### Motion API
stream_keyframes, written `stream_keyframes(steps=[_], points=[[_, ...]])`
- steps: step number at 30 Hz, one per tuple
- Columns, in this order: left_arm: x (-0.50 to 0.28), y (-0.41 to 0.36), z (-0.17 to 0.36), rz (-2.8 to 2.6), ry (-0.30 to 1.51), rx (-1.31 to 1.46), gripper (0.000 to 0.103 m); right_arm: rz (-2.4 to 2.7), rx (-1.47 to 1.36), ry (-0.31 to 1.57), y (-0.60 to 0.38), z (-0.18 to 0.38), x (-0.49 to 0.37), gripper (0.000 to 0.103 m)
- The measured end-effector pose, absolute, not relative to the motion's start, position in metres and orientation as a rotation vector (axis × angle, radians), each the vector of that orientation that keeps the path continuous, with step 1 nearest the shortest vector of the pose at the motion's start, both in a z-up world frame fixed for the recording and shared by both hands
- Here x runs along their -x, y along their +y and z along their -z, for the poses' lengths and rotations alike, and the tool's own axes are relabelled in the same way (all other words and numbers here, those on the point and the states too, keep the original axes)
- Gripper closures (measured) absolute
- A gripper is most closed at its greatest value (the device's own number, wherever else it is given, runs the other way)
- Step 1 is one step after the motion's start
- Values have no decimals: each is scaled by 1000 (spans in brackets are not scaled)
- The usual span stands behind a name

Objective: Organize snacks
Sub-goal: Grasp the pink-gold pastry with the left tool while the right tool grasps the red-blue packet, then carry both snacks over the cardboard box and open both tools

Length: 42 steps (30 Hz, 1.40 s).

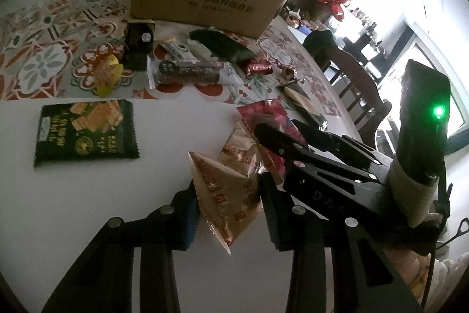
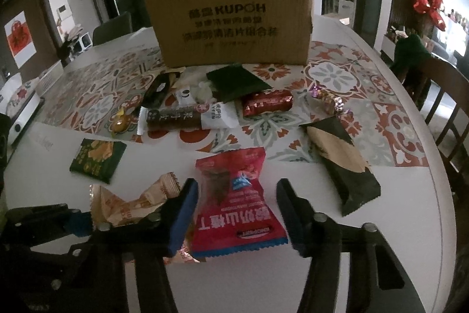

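Note:
A tan foil snack packet (image 1: 225, 195) lies on the white table (image 1: 88, 225) between the blue pads of my left gripper (image 1: 230, 213), and both pads rest against its sides. The same packet (image 2: 132, 201) shows at the lower left of the right wrist view. A red snack packet (image 2: 234, 210) lies flat between the fingers of my right gripper (image 2: 237, 210). The left pad touches its edge and a small gap shows at the right pad. In the left wrist view the right gripper (image 1: 275, 126) straddles that red packet (image 1: 263, 113).
A cardboard box (image 2: 231, 19) stands at the back on a patterned mat (image 2: 337, 72). In front of it lie a long bar in a white wrapper (image 2: 187, 116), a red foil roll (image 2: 268, 103), a dark-and-tan packet (image 2: 343, 166) and a green cracker packet (image 2: 98, 163). A chair (image 2: 448, 107) stands beyond the right edge.

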State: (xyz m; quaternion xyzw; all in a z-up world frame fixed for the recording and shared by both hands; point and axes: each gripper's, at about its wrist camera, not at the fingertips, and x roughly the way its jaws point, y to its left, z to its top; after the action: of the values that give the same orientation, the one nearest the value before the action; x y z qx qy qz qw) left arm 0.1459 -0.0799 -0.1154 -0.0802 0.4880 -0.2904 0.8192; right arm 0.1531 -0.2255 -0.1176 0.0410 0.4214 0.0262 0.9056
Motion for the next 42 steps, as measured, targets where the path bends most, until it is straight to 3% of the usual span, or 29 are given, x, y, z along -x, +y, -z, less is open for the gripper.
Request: stream_keyframes(steps=[7,30,42], points=[[-145,-75,105,570,985,132,66,-52,-40,870,-221,117,-148,63],[-144,-66,22,482,704,11,66,-48,-107,706,-215,44,-118,63],[-182,-72,-27,473,599,8,66,-41,-136,585,-225,-4,-148,63]])
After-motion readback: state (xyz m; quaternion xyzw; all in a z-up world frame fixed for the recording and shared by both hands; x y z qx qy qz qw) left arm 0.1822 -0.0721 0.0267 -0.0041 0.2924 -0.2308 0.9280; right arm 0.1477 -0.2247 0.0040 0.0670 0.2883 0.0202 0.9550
